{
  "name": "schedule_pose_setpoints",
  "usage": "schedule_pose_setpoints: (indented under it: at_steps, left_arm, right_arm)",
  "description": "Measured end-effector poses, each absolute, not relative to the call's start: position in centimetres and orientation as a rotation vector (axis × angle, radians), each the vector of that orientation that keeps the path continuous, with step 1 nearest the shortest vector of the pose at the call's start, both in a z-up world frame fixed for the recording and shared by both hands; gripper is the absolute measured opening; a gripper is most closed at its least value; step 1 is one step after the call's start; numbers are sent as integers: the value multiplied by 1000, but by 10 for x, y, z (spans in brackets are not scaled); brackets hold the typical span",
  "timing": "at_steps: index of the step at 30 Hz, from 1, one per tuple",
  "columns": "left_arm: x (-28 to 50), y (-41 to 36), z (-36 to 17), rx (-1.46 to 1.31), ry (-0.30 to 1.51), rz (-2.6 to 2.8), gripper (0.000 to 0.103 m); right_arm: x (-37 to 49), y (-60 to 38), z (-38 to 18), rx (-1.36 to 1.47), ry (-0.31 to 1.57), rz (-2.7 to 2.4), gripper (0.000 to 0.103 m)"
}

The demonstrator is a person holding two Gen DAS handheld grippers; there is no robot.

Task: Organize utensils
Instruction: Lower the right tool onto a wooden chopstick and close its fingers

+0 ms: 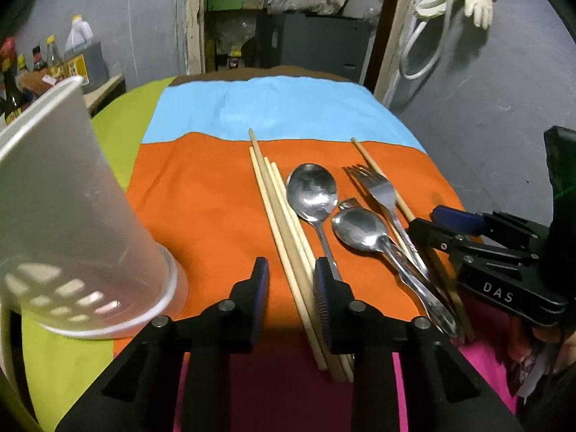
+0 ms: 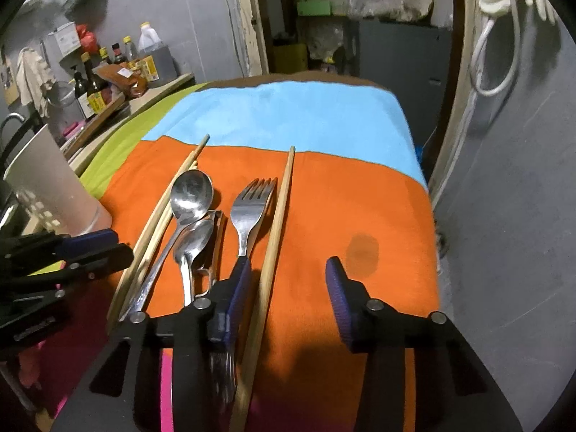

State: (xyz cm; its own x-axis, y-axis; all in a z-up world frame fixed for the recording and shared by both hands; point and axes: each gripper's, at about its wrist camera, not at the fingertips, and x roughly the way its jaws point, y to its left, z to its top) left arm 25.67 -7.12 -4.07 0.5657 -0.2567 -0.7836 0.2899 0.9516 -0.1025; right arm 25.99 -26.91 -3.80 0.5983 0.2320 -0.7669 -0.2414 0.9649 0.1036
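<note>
Several wooden chopsticks lie bundled on the orange cloth, running between my left gripper's fingers, close to the right pad. The jaws stand apart, not pressing. Right of the bundle lie a large spoon, a small spoon and a fork. A single chopstick lies between my right gripper's open fingers, beside the left pad; the fork's handle passes under that pad. A translucent white utensil holder stands upright at the left.
Bottles crowd a counter at the far left. A grey wall runs along the table's right edge, with a hose and glove hanging on it. Blue cloth covers the table's far end before a doorway.
</note>
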Motion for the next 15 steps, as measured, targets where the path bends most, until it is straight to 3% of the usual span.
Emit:
schedule_pose_setpoints:
  at_steps: [8,15]
  left_arm:
    - [279,-70,-44,0,965,-290,10]
    - [280,-76,-45,34,967,-274,9]
  right_arm:
    - [275,-271,-44,32,927,311,24]
    - [278,-274,-45,51,930,314,23]
